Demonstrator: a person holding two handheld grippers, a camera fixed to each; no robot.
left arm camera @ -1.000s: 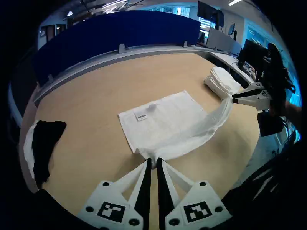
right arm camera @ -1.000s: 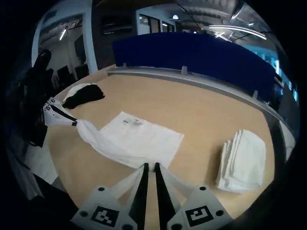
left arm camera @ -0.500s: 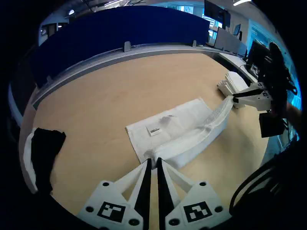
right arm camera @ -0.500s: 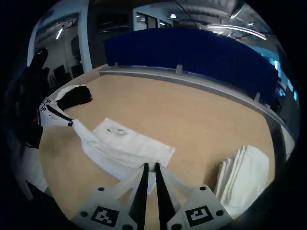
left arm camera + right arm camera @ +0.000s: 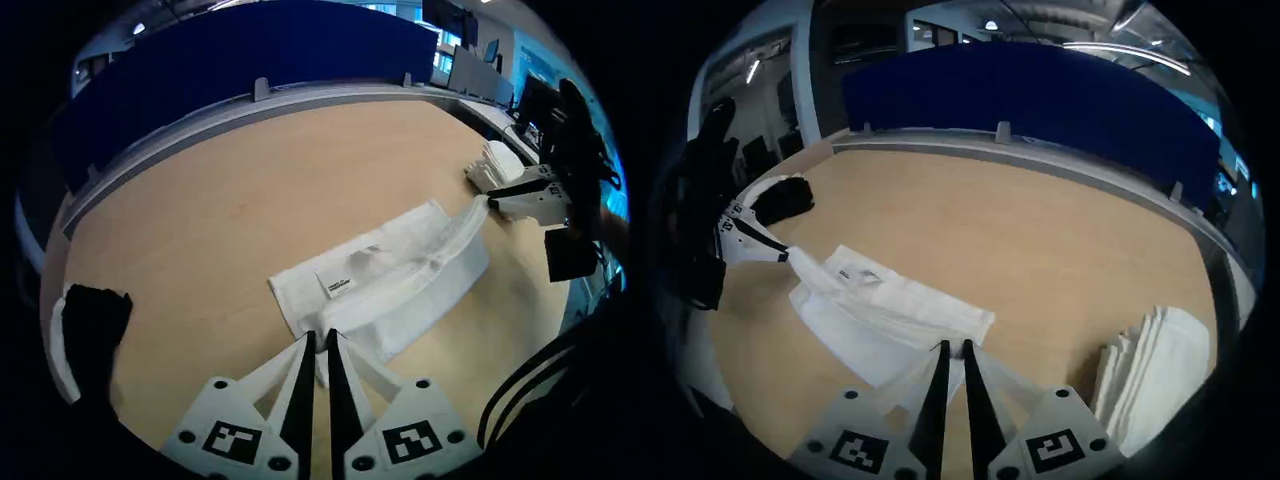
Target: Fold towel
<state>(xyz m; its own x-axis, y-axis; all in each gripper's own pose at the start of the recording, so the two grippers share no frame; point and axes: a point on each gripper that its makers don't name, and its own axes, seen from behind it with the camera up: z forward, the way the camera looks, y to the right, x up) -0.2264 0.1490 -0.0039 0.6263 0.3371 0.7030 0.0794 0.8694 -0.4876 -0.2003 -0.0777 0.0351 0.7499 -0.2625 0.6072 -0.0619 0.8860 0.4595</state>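
You had left gripper jaws pinched on towel corner; right gripper jaws pinched on opposite corner; towel lay part-folded on wooden table

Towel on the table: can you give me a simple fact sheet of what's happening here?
item: white towel, partly folded over itself, label showing
left gripper: jaws shut on one towel corner
right gripper: jaws shut on another corner
surface: wooden table
nearby: stack of folded towels; black cloth
backdrop: blue partition
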